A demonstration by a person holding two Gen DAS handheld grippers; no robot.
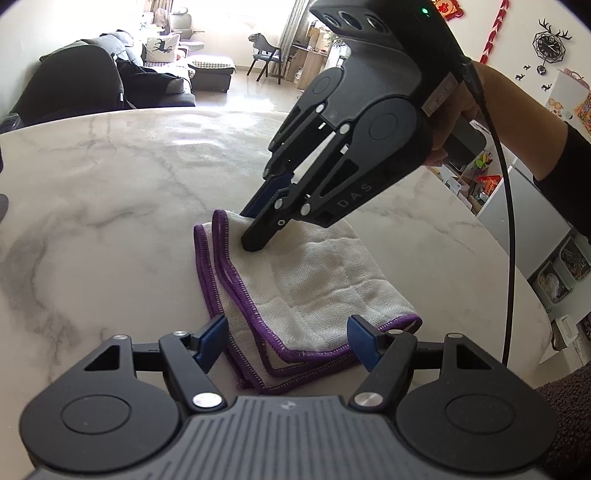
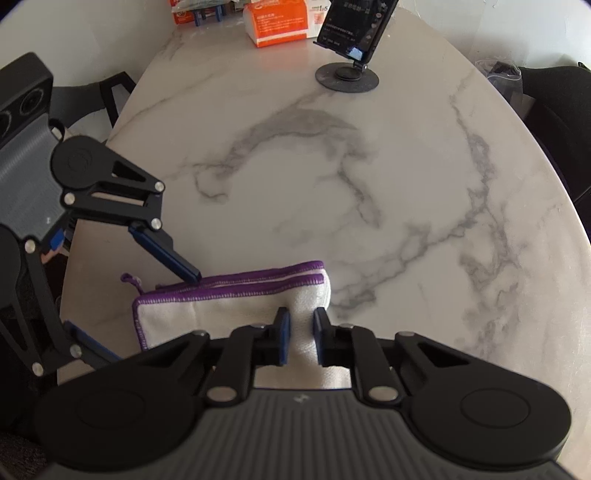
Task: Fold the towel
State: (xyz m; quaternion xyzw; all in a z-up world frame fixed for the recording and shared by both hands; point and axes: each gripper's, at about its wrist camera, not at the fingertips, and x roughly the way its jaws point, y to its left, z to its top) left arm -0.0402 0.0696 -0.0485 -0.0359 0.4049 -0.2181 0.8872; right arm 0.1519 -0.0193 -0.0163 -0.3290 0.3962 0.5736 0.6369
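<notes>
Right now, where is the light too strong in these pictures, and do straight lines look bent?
Left wrist view: the window is blown out white, with glare on the marble table; the table edge curves from fisheye. Right wrist view: light is softer, the towel is clear, and the phone stand leans with distortion.

The phone screen [image 2: 354, 27] text is too small to read, and the orange box [image 2: 280, 22] is cut off.

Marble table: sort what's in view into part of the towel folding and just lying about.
Part of the job:
- towel
- right gripper, fingers pinching the towel
- left gripper, fingers apart

Lying about:
- phone on stand
- orange box
</notes>
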